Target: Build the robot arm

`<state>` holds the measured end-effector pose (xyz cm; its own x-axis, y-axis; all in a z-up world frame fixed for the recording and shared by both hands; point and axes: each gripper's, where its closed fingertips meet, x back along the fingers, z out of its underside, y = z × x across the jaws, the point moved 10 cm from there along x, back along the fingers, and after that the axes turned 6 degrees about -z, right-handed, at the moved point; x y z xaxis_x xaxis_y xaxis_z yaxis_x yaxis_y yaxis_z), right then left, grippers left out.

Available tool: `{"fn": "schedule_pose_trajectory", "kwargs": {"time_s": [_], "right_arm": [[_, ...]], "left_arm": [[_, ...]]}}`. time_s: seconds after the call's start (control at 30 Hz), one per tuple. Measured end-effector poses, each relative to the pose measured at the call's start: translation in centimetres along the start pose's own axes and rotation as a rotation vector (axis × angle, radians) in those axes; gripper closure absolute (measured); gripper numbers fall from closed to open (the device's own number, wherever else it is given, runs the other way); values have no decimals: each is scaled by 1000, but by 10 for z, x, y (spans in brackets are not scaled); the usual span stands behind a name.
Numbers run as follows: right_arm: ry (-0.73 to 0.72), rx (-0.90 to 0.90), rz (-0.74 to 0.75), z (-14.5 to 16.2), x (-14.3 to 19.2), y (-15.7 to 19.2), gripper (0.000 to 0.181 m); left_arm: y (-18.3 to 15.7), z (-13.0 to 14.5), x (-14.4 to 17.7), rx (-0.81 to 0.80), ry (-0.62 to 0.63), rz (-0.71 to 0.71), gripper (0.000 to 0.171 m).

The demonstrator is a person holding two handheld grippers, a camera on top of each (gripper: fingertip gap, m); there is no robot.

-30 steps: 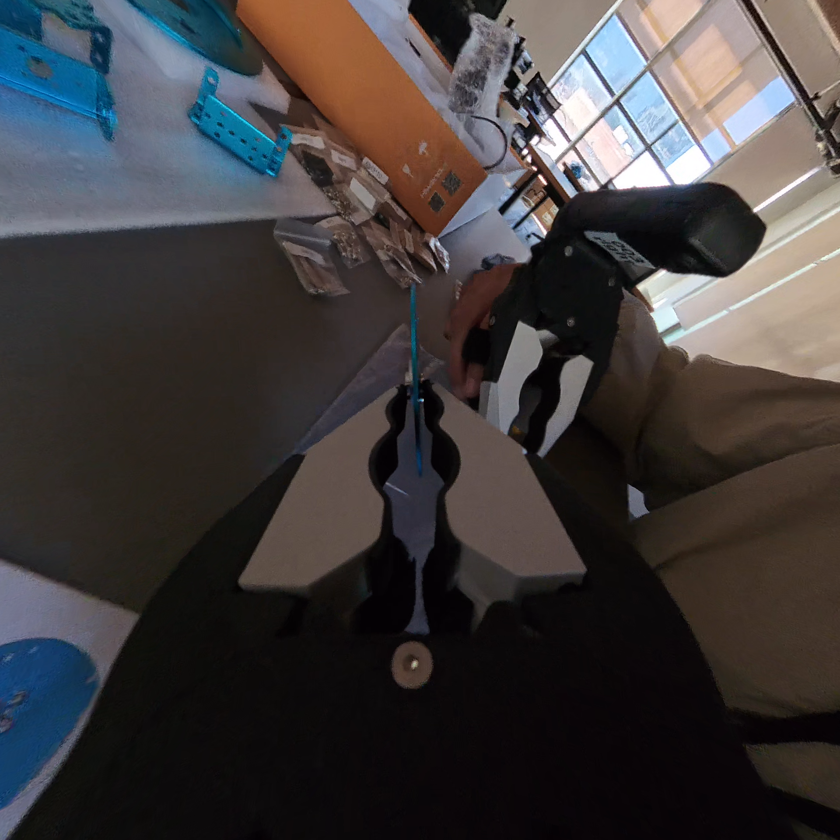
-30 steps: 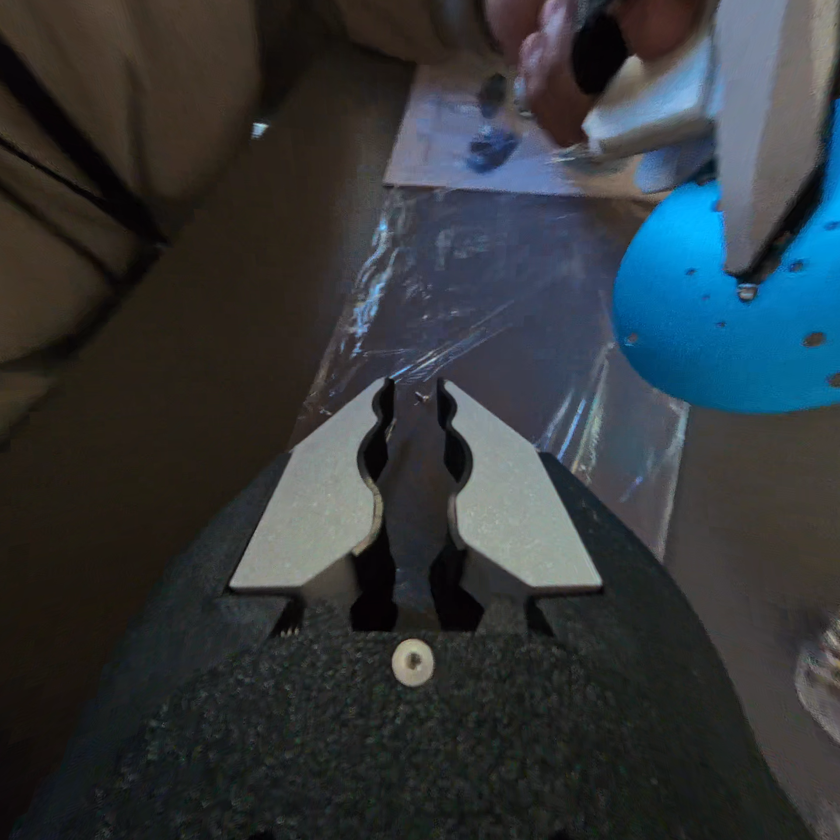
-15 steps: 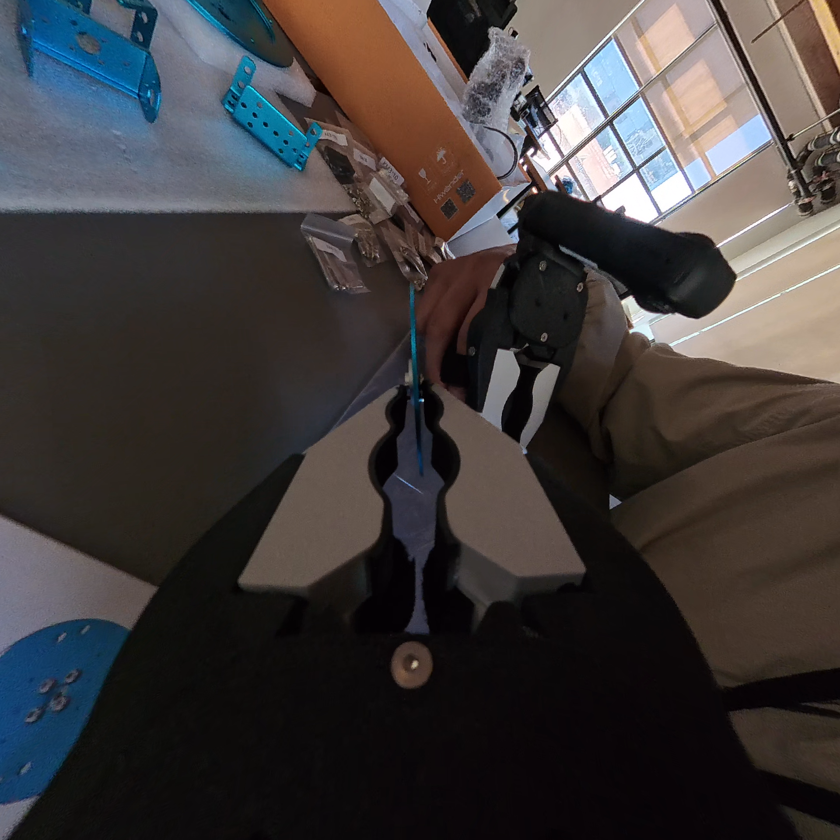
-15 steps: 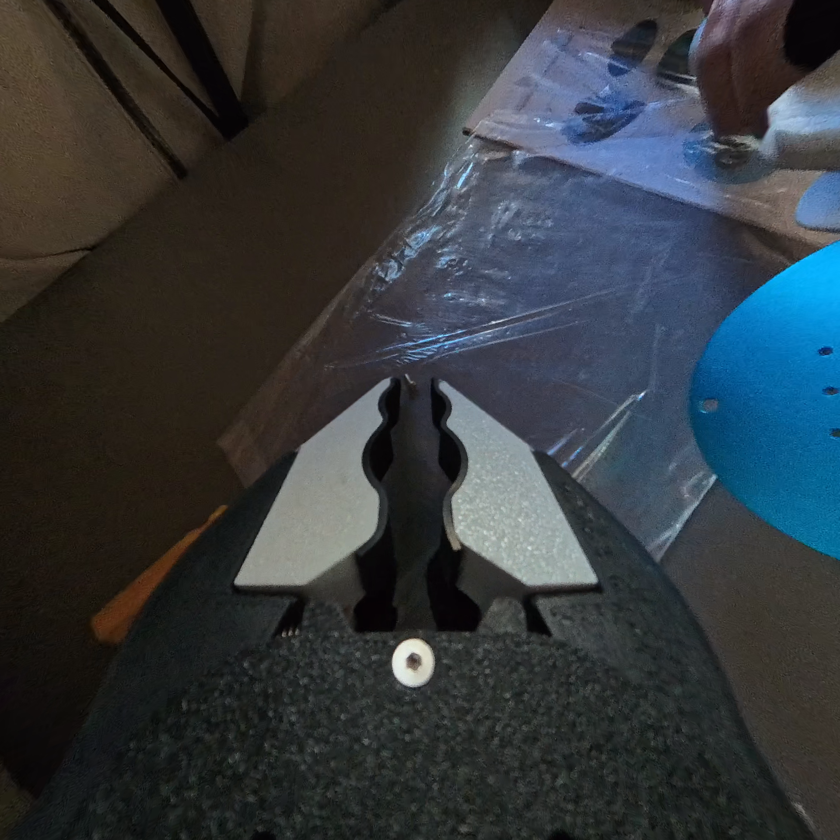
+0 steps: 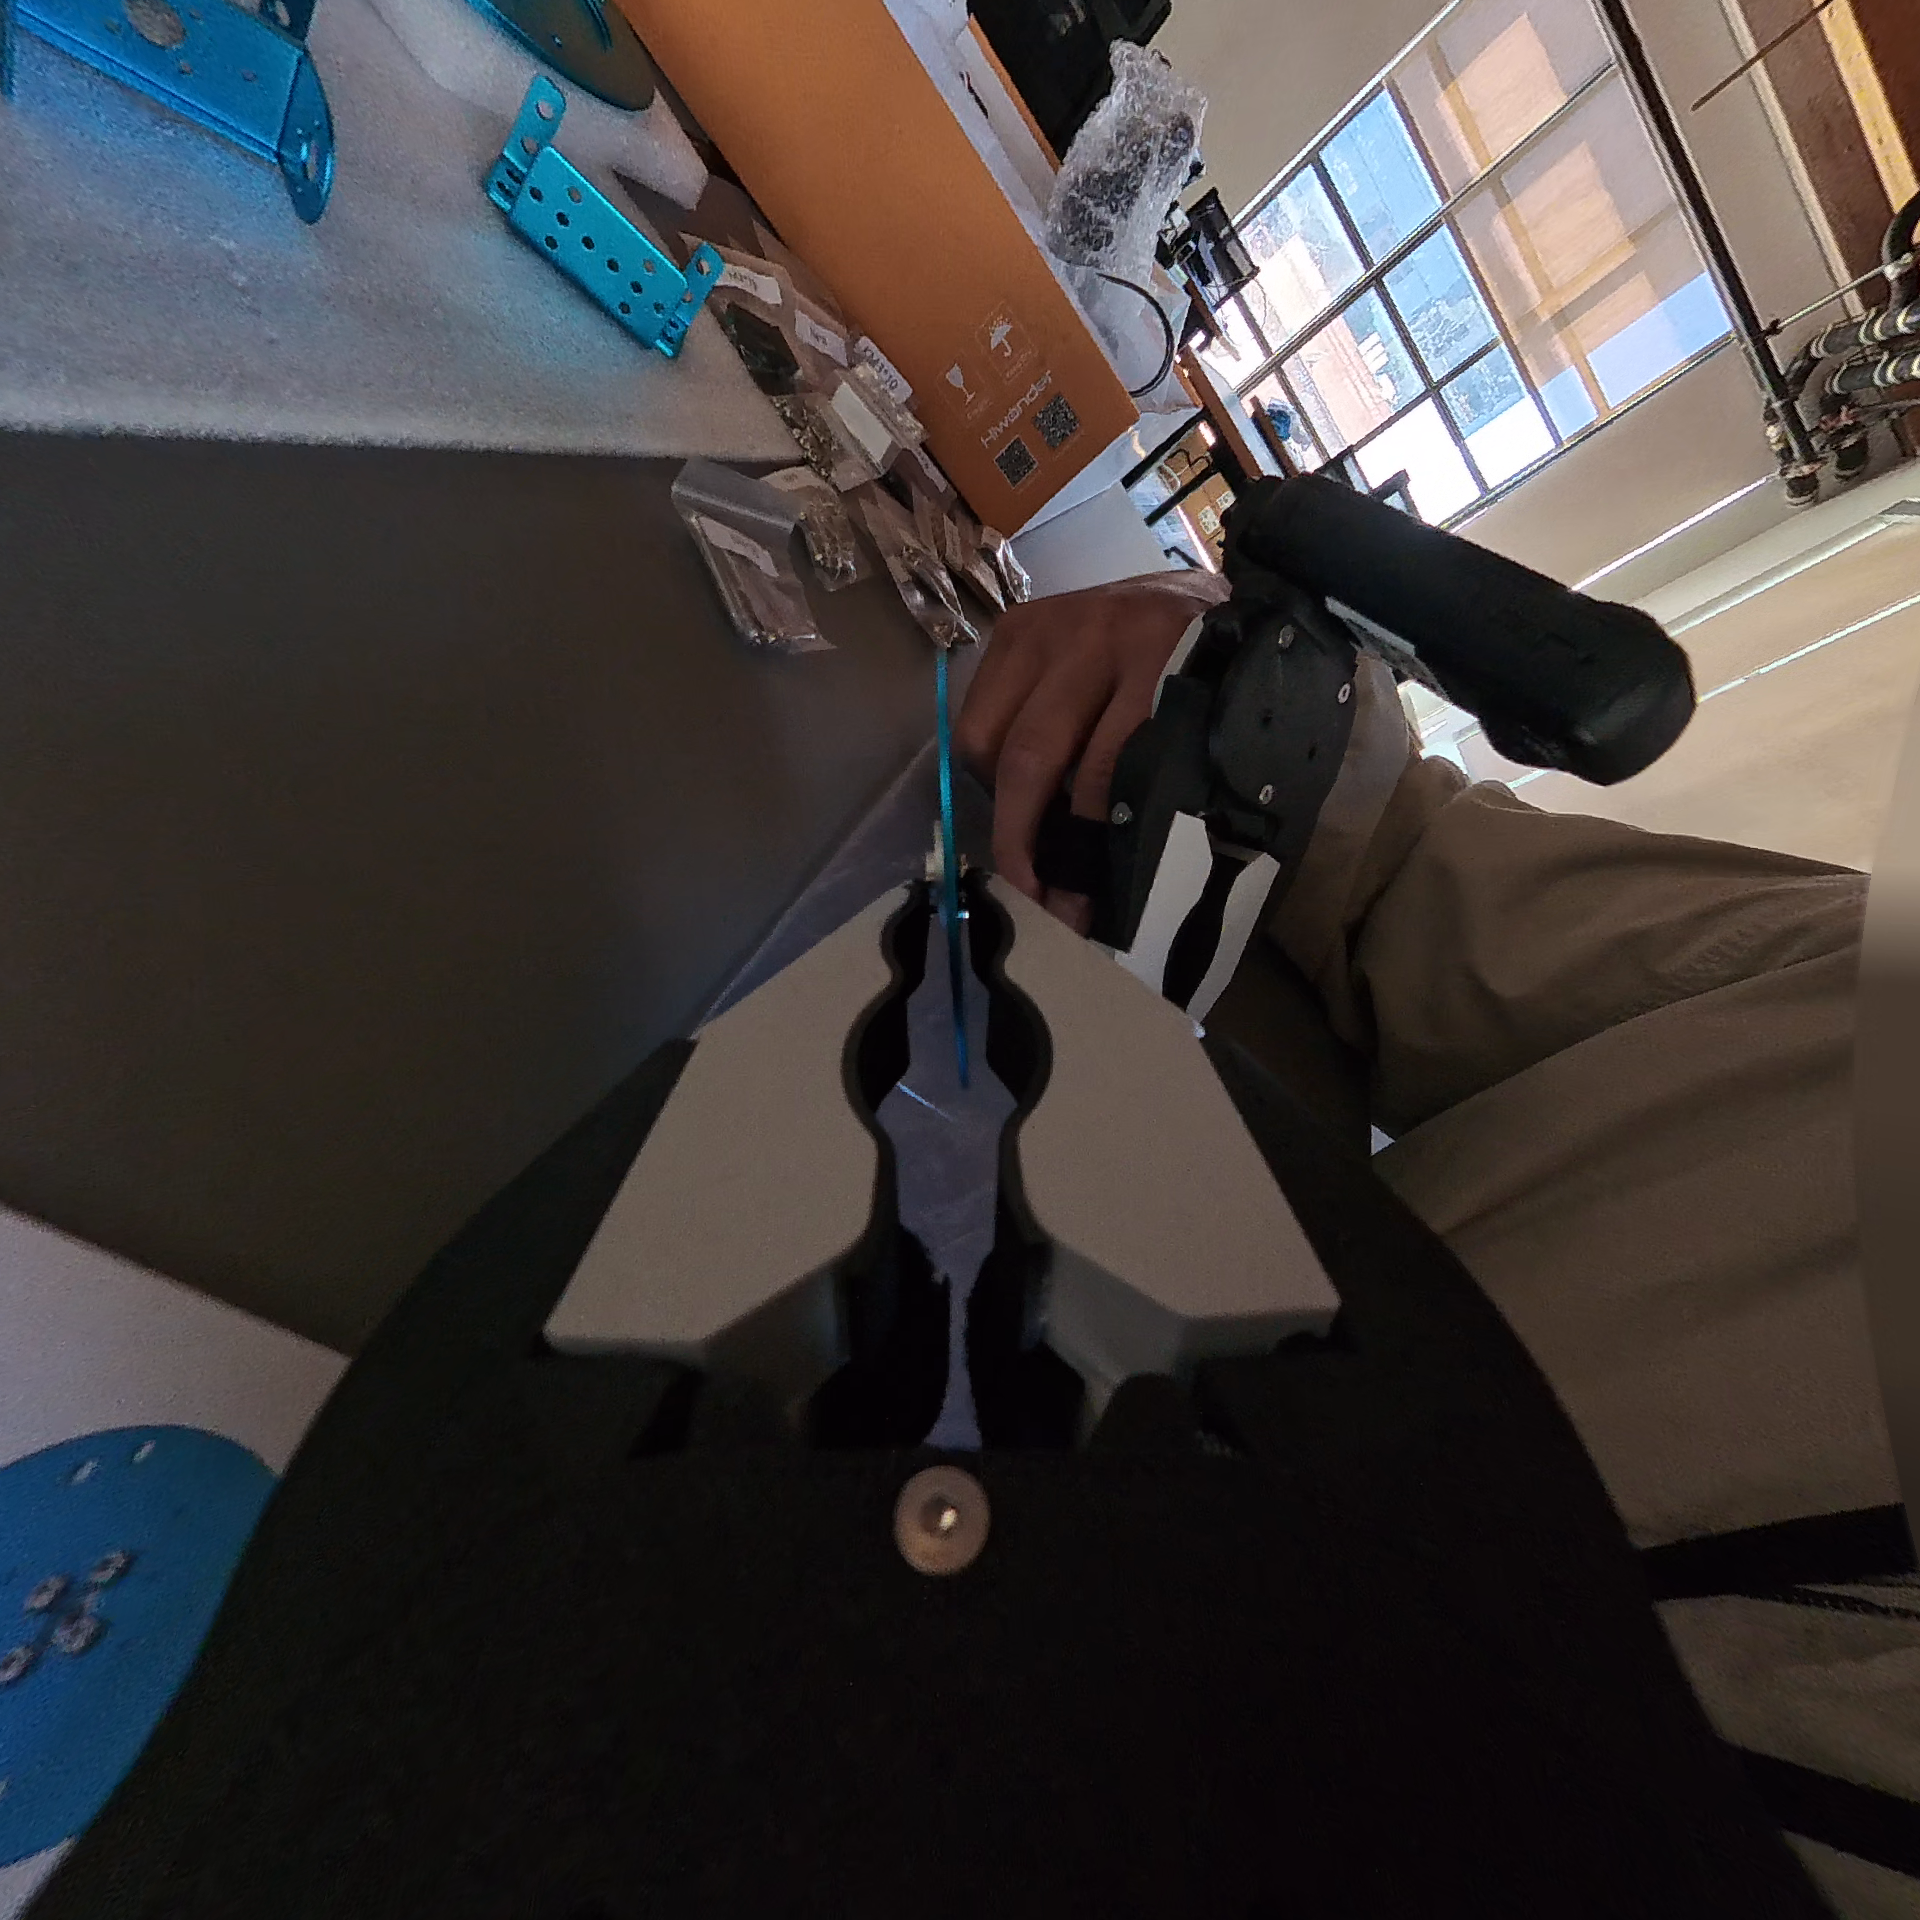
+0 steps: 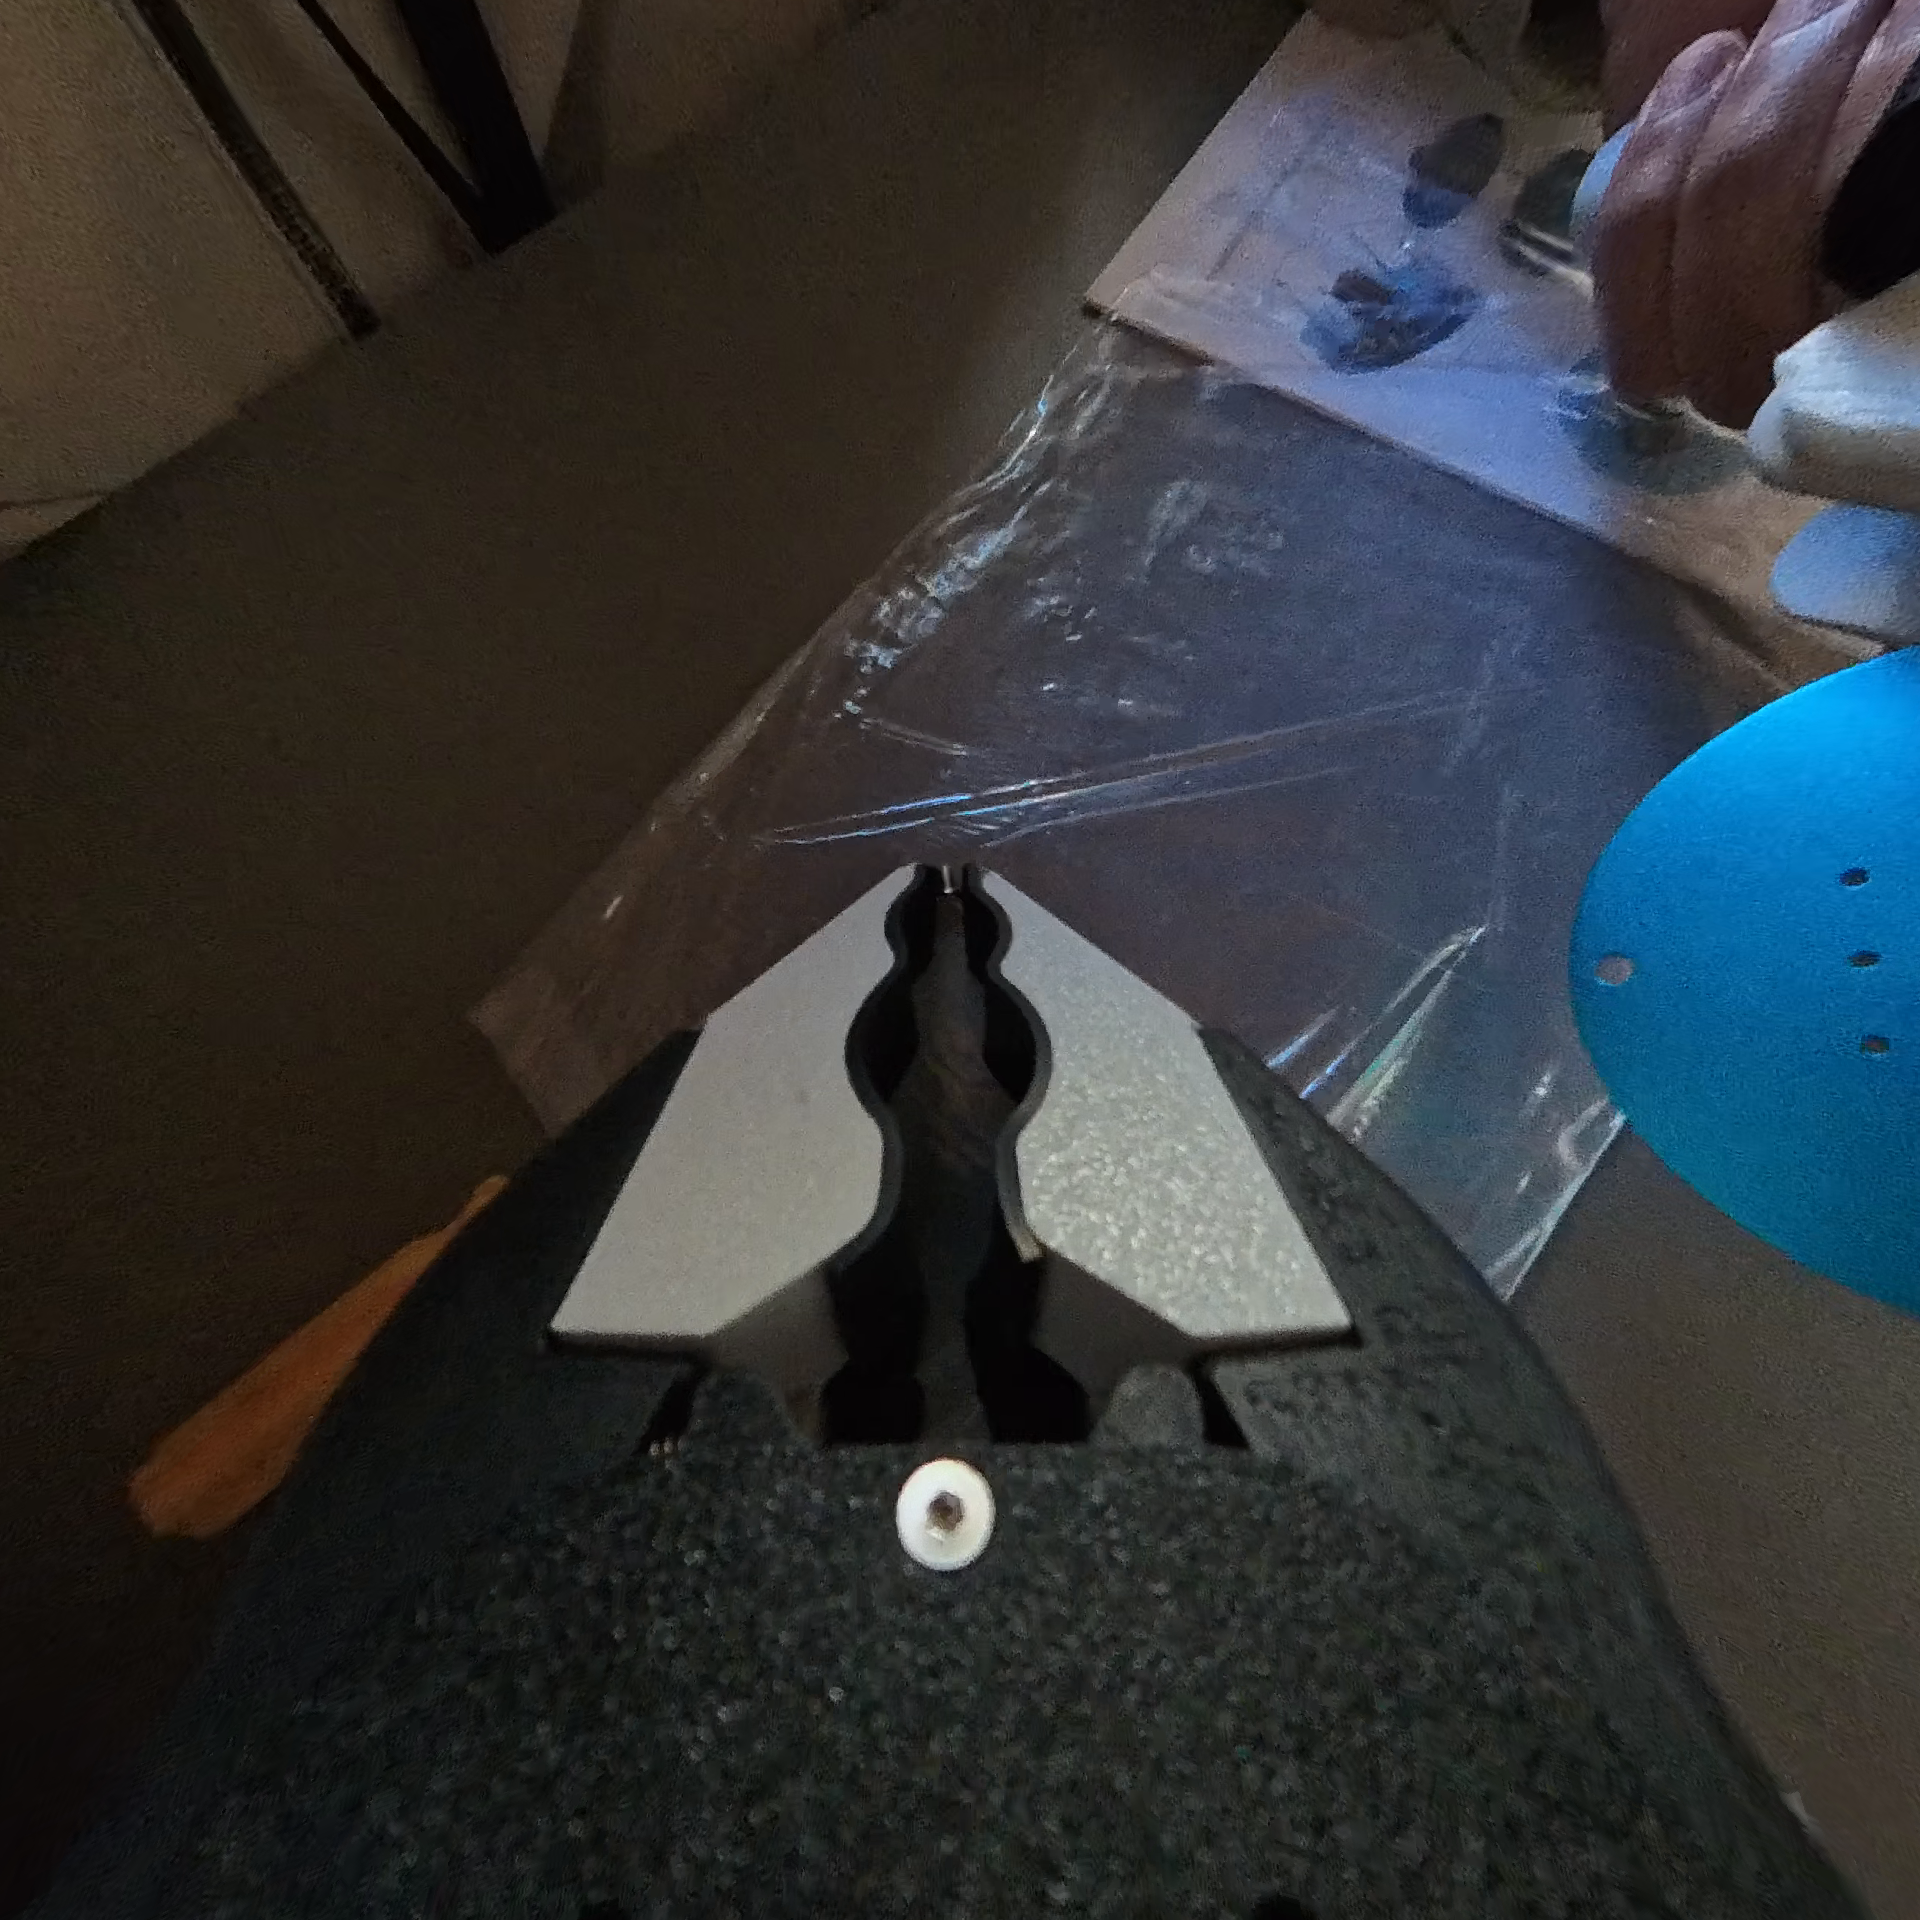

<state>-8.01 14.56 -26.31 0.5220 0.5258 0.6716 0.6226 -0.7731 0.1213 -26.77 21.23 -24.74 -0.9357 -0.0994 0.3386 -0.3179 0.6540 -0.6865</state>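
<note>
Left gripper (image 5: 948,894) clamped on the edge of a blue perforated disc (image 6: 1766,987); right gripper (image 6: 945,883) pinched on a tiny screw (image 6: 948,881).

Largest first: dark table (image 5: 364,779), a clear plastic bag (image 6: 1195,748) lying flat on it, then the disc, held edge-on above the bag. The screw, small and silvery, sits at the very tips of the right gripper, just over the bag's near edge. Blue brackets (image 5: 597,260) and small parts bags (image 5: 758,561) lie well apart on the far side. Risk, as a judgement: the grip on the screw is at the extreme tips, so a slight tilt could drop it; the disc is held by little more than its rim and could pivot.
</note>
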Motion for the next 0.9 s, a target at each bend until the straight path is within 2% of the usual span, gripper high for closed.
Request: {"fn": "schedule_pose_trajectory", "kwargs": {"time_s": [0.37,0.7,0.8,0.9], "right_arm": [[-7,-23,24,4,5,4,175],[11,-5,73,1,6,3,181],[14,22,125,-2,4,0,181],[3,79,275,-12,17,-1,181]], "left_arm": [[0,1,-1,-12,4,-4,164],[-1,0,-1,-11,-5,-8,164],[0,0,0,-1,-11,-9,165],[1,0,1,19,-20,-1,164]]}}
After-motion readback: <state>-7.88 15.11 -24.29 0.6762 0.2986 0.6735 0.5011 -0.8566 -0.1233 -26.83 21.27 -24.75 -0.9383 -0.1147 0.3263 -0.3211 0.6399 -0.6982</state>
